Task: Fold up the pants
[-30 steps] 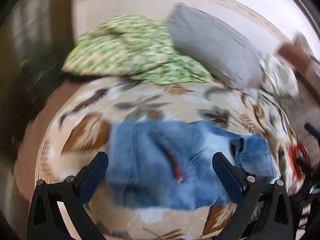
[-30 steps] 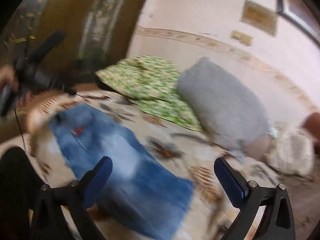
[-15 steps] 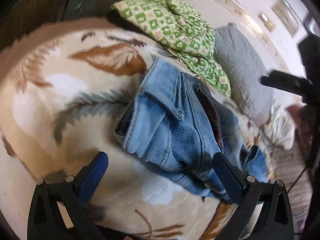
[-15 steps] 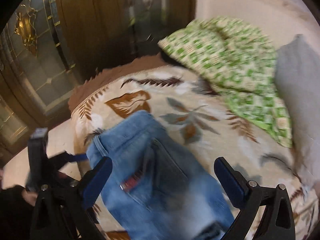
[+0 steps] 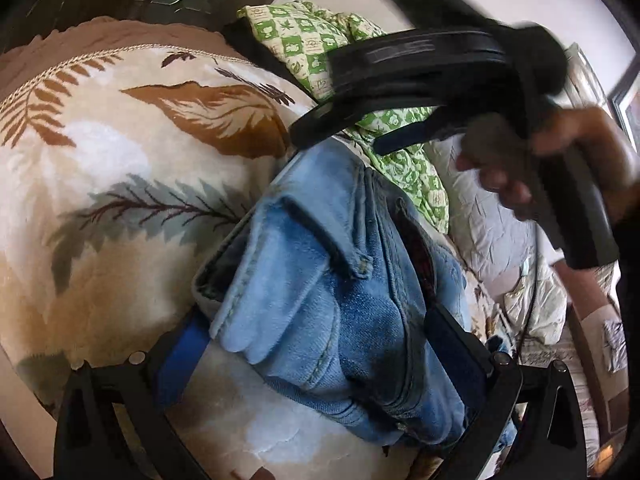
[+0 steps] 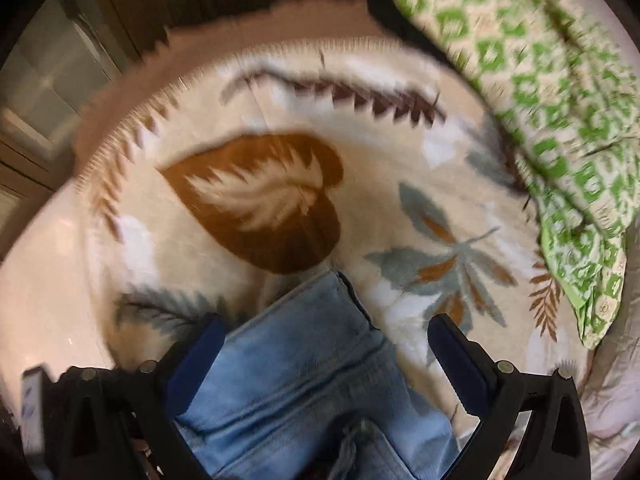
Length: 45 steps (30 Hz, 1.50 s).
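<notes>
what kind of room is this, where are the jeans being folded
Most likely a bedroom in a home. The jeans lie on a plush leaf-patterned blanket spread over what looks like a bed, with a green checked quilt bunched beside it and a grey pillow further back.

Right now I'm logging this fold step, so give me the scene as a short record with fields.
garment: blue jeans, bunched in layers on the leaf-print blanket
left gripper: fingers open, straddling the bunched denim
right gripper: fingers open, denim between them near its edge
person's hand: holds the right gripper's handle, seen in the left wrist view
nearby: green checked cloth and a pale pillow beyond the jeans
fold state: not flat or tidy
</notes>
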{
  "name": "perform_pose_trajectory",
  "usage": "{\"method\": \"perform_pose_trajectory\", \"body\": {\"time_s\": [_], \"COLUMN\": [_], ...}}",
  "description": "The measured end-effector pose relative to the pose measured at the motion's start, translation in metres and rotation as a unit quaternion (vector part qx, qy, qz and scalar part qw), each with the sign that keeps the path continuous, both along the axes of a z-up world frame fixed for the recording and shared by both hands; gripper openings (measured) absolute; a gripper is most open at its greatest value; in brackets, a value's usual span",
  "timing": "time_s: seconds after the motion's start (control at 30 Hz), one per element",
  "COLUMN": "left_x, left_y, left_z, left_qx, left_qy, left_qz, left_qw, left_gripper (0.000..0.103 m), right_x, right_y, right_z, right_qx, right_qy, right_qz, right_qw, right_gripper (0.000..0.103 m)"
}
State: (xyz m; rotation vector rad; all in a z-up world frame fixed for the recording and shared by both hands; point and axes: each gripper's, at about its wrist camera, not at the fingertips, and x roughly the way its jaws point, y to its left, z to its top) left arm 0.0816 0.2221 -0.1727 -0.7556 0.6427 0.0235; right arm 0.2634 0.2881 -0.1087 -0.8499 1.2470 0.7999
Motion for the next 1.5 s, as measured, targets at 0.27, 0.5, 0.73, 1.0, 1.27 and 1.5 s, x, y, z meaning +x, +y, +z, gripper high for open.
{"method": "perform_pose_trajectory", "body": {"time_s": [0.27, 0.5, 0.73, 1.0, 1.27, 1.5], "left_x": [-0.003, -0.02, -0.035, -0.022, 0.012, 0.009], "left_y": [-0.006, -0.029, -0.088, -0.209, -0.335, -0.366], "left_z": [0.009, 0.042, 0.097, 0.131, 0.068, 0.018], "left_qx": [0.046, 0.137, 0.246, 0.316, 0.377, 0.434], "left_qy": [0.011, -0.042, -0.093, -0.122, -0.045, -0.019], "left_qz": [-0.008, -0.013, -0.053, -0.151, -0.27, -0.296], "left_qw": [0.9989, 0.9897, 0.9634, 0.9287, 0.8848, 0.8503], "left_gripper": [0.036, 0.033, 0.032, 0.032, 0.032, 0.031], "right_x": [0.0, -0.001, -0.016, -0.012, 0.018, 0.035], "right_y": [0.003, -0.019, -0.091, -0.277, -0.444, -0.483], "right_z": [-0.028, 0.012, 0.097, 0.146, 0.063, -0.027], "right_qx": [-0.052, 0.001, 0.11, 0.211, 0.227, 0.198], "right_qy": [-0.036, -0.041, -0.05, -0.08, -0.056, -0.023], "right_qz": [0.031, 0.018, 0.004, -0.082, -0.237, -0.32], "right_qw": [0.998, 0.999, 0.993, 0.971, 0.943, 0.926], "right_gripper": [0.014, 0.014, 0.014, 0.014, 0.013, 0.014]}}
